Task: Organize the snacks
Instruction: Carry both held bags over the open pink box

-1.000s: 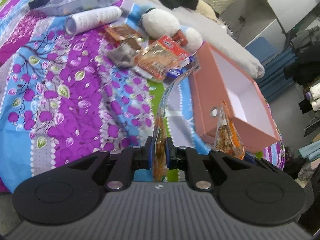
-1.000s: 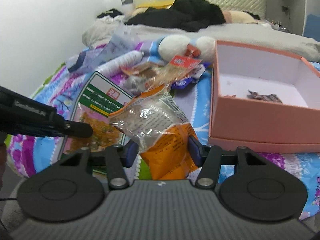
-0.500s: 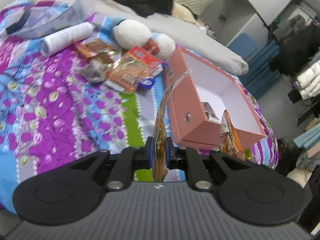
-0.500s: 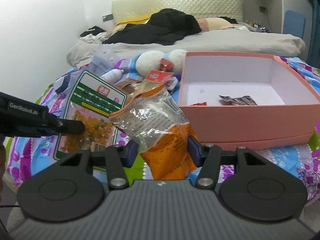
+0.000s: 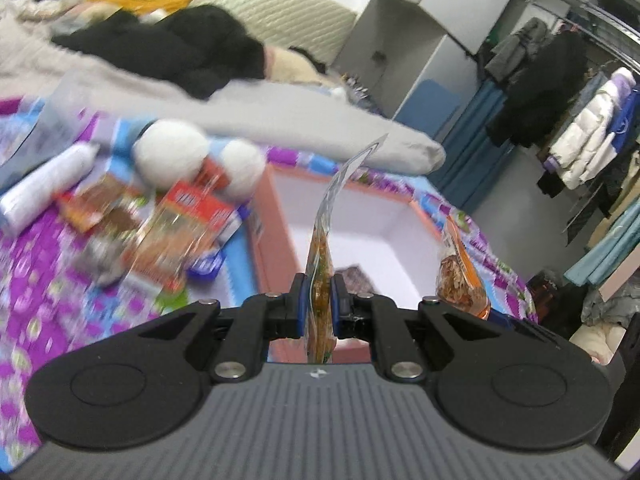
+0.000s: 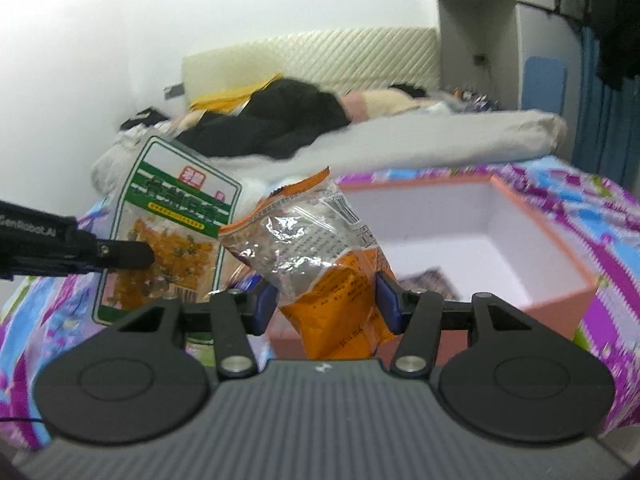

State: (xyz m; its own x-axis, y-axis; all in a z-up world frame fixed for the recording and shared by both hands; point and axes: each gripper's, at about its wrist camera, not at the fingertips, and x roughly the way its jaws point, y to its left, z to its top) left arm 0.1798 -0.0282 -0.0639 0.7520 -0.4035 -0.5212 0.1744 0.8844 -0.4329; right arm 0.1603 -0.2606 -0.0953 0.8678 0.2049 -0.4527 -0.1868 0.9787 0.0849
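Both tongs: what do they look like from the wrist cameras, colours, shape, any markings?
The left tongs and right tongs match: a ribbed dark grey body with a small white logo, black linkage arms with silver pivot screws, two round black discs at the sides, and blue pads on the fingertips. From the right wrist view, the left one's black side carries white lettering. No cables or sleeves show.

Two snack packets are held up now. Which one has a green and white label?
The flat packet in the left gripper, with orange pieces showing through. The crinkled packet in the right gripper is orange and clear.
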